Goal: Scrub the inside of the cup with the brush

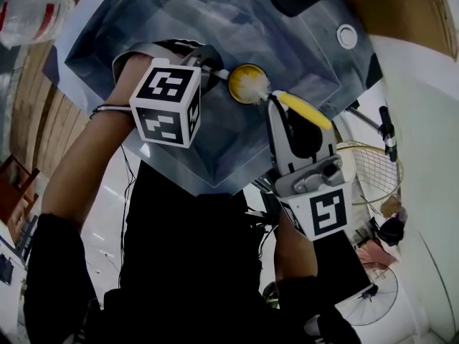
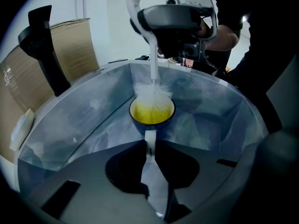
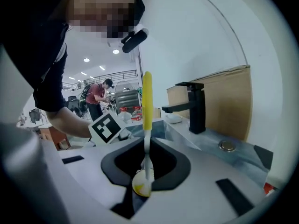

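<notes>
Yellow-lined cup point(image 2: 150, 117) pinched by handle in left gripper point(image 2: 150, 146), right gripper point(image 3: 146, 158) clamping brush point(image 3: 147, 101), bristles inside cup

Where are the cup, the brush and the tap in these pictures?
cup point(image 2: 150, 117): left gripper view, yellow inner wall.
brush point(image 3: 147, 118): right gripper view, yellow handle.
tap point(image 3: 197, 108): right gripper view, black upright column.

A big work hall, not a home kitchen: the sink point(image 2: 70, 125) and black tap point(image 3: 196, 108) stand against cardboard point(image 3: 233, 101), with rows of ceiling lights point(image 3: 86, 59), a railing point(image 3: 117, 74) and a person point(image 3: 96, 97) far behind.
</notes>
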Demonstrator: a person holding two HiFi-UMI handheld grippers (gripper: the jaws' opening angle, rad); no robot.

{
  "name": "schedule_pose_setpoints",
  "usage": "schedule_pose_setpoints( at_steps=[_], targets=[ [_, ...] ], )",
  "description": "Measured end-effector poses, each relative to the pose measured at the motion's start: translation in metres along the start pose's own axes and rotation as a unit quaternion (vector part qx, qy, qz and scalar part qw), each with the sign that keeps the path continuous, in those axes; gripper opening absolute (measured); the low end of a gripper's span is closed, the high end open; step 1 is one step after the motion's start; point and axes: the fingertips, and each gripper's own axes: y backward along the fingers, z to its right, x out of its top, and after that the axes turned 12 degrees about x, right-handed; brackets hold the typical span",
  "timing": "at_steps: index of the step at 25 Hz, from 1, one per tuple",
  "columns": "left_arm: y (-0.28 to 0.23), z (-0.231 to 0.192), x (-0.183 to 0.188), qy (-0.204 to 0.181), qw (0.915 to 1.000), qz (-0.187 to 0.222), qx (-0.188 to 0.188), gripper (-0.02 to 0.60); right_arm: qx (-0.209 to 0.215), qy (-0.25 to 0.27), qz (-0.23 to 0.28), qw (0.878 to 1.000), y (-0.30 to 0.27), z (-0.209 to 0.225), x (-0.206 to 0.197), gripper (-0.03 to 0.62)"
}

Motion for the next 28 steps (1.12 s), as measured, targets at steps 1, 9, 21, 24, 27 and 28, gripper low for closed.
schedule_pose_setpoints(
  at_steps=[1, 9, 21, 24, 27, 28],
  targets=[
    [0.0, 0.0, 0.0, 0.0, 1.0, 0.0, 0.0, 0.071, -0.001, 0.002, 0.009, 1.0, 0.005, -0.003, 0.008, 0.048],
    [0.0, -0.001, -0.001, 0.011, 0.9999, -0.004, 0.001, 0.069, 0.02, 0.033, 0.026, 0.999, 0.031, -0.037, 0.05, 0.048],
    [0.0, 0.0, 0.0, 0.007, 0.9999, 0.0, 0.009, 0.071, 0.002, -0.002, -0.014, 1.0, -0.005, -0.008, -0.012, 0.048],
    [0.001, 0.001, 0.0, 0.0, 0.9999, 0.004, 0.011, 0.071, -0.011, 0.008, -0.018, 1.0, -0.003, -0.008, -0.01, 0.048],
    [0.001, 0.002, 0.0, -0.01, 0.9998, 0.009, 0.012, 0.076, -0.03, 0.003, -0.016, 0.999, 0.003, -0.006, -0.006, 0.049],
    [0.001, 0.002, -0.001, -0.013, 0.9998, 0.01, 0.011, 0.078, -0.037, -0.001, -0.011, 0.999, 0.006, -0.005, -0.001, 0.049]
  ],
)
